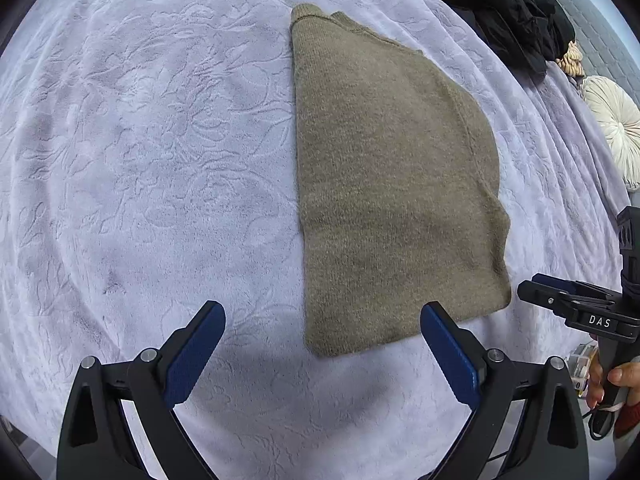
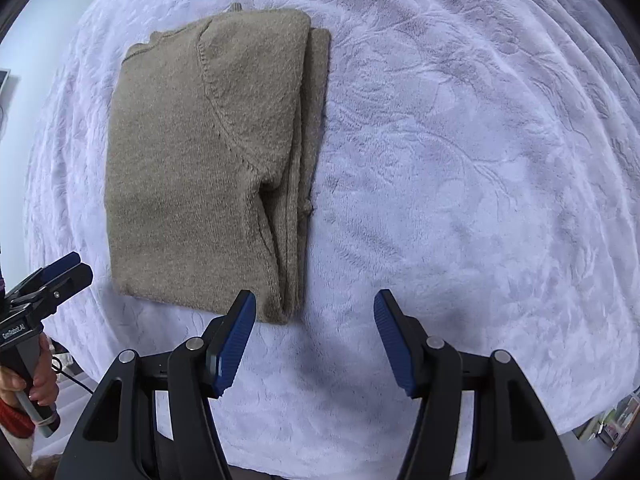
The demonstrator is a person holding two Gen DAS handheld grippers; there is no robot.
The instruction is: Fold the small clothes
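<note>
A tan knit sweater (image 1: 384, 184) lies folded lengthwise on the lilac embossed blanket (image 1: 152, 152). In the right wrist view the sweater (image 2: 200, 168) shows stacked folded layers along its right edge. My left gripper (image 1: 322, 324) is open and empty, just in front of the sweater's near hem. My right gripper (image 2: 315, 312) is open and empty, near the sweater's near right corner. The right gripper also shows at the right edge of the left wrist view (image 1: 532, 288), and the left gripper at the left edge of the right wrist view (image 2: 76, 266).
A heap of black clothing (image 1: 504, 4) lies at the far right of the bed. A round cream cushion (image 1: 616, 128) sits at the right edge. The blanket (image 2: 460, 160) stretches wide to the right of the sweater.
</note>
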